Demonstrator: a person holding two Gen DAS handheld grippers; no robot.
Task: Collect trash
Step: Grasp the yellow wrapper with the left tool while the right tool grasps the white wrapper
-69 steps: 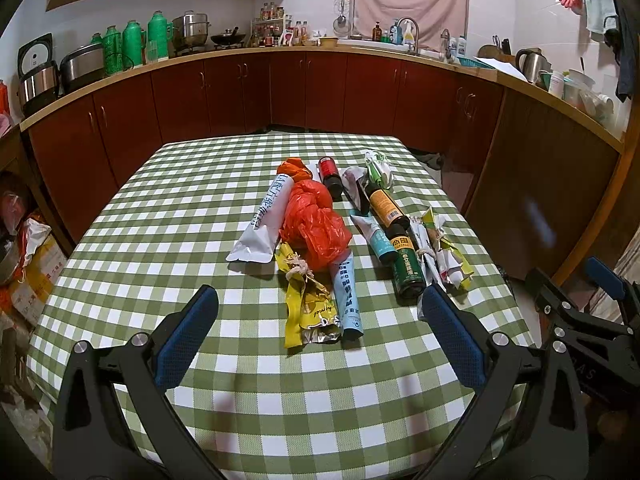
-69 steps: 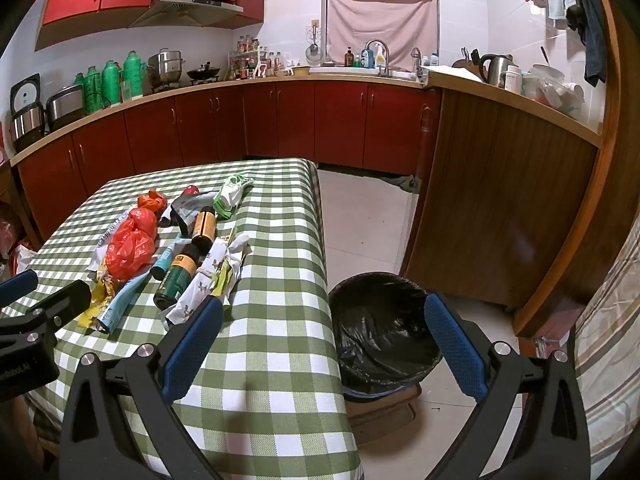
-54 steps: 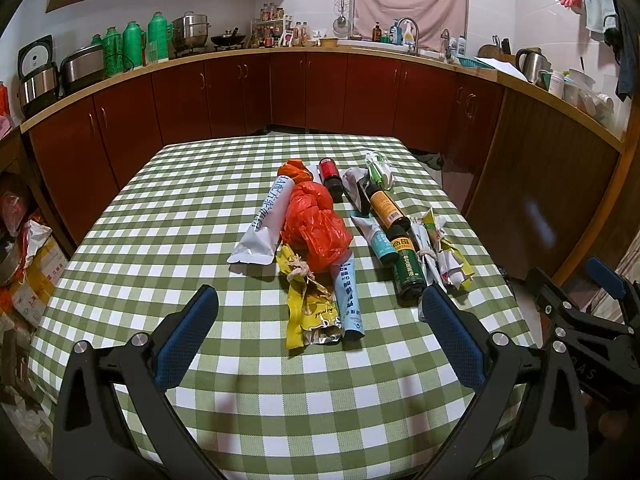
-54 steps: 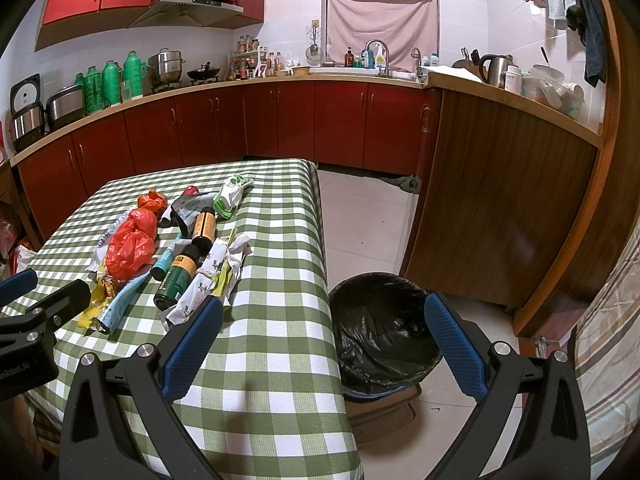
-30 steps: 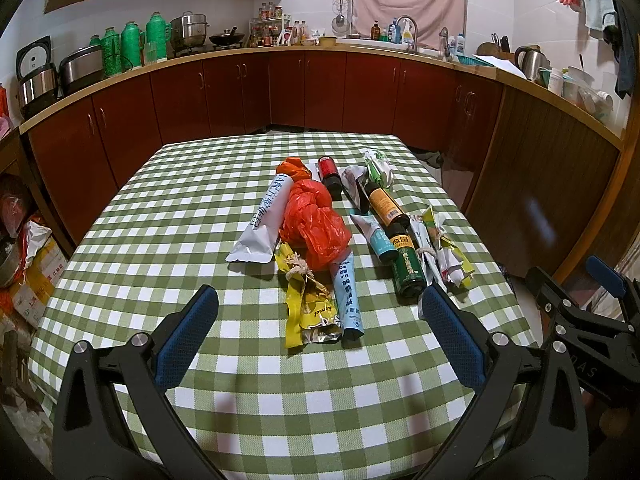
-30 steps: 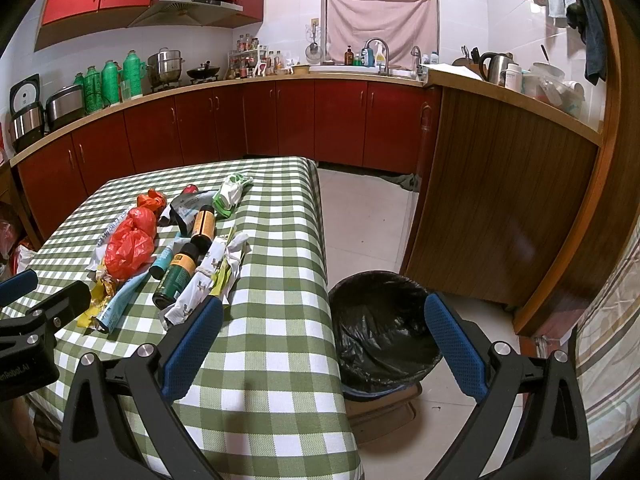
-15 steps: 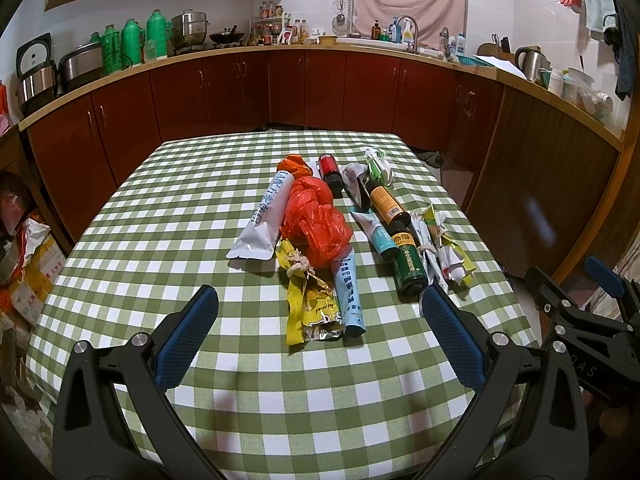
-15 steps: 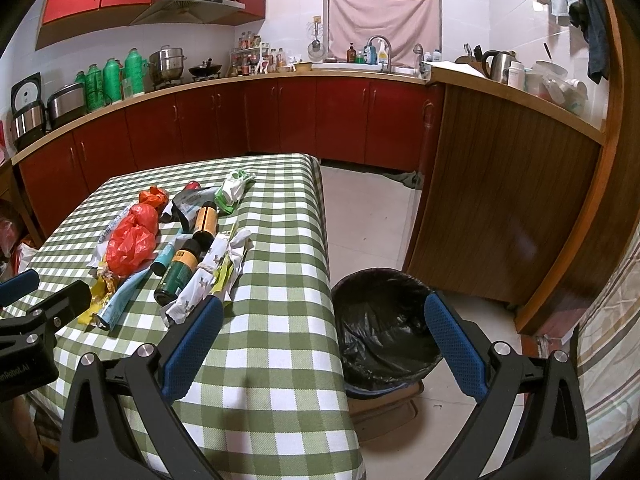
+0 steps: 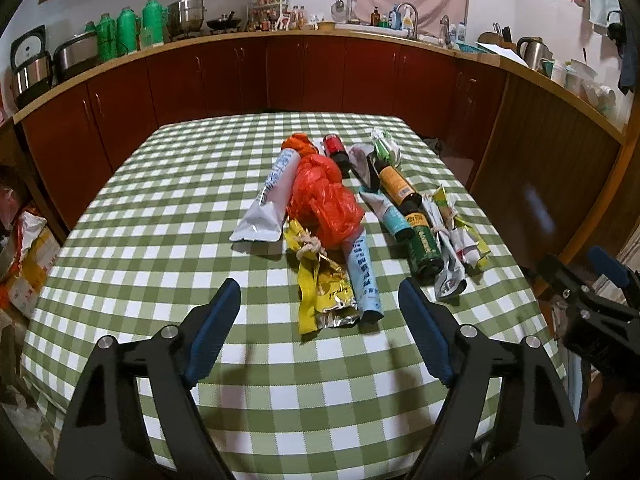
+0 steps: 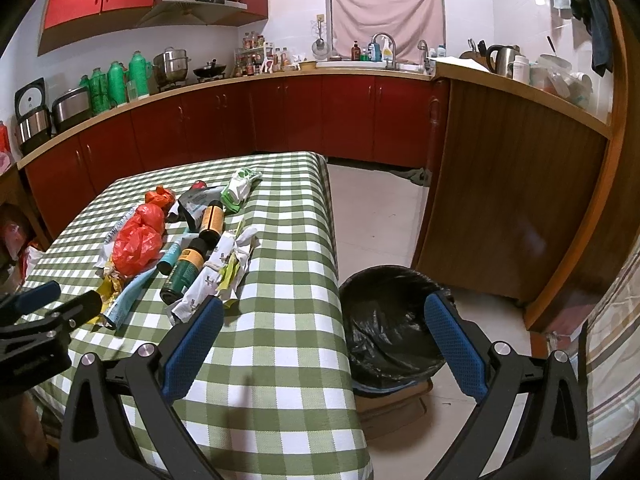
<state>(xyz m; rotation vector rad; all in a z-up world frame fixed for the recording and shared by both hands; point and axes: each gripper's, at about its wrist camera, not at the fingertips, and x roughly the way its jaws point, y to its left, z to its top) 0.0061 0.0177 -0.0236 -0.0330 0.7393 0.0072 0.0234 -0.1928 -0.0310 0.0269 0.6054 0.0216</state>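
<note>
Trash lies in a cluster on the green checked table [image 9: 168, 216]: a red plastic bag [image 9: 324, 200], a white tube [image 9: 270, 196], a yellow wrapper [image 9: 320, 284], a blue tube [image 9: 362, 274], a dark green bottle [image 9: 424, 246], a brown bottle [image 9: 396, 186], a red can [image 9: 334, 146] and crumpled paper wrappers [image 9: 452, 240]. My left gripper [image 9: 320, 316] hangs open just short of the yellow wrapper, holding nothing. My right gripper [image 10: 324, 332] is open over the table's right edge, beside a black-lined trash bin [image 10: 394, 320] on the floor.
Red kitchen cabinets [image 9: 224, 72] and a counter with green flasks [image 9: 120, 32] and pots ring the room. A wooden counter side [image 10: 504, 184] stands behind the bin. Bags [image 9: 24, 248] sit on the floor left of the table.
Both grippers have drifted slightly forward toward the trash. The left gripper's jaws have narrowed somewhat. Nothing on the table has moved.
</note>
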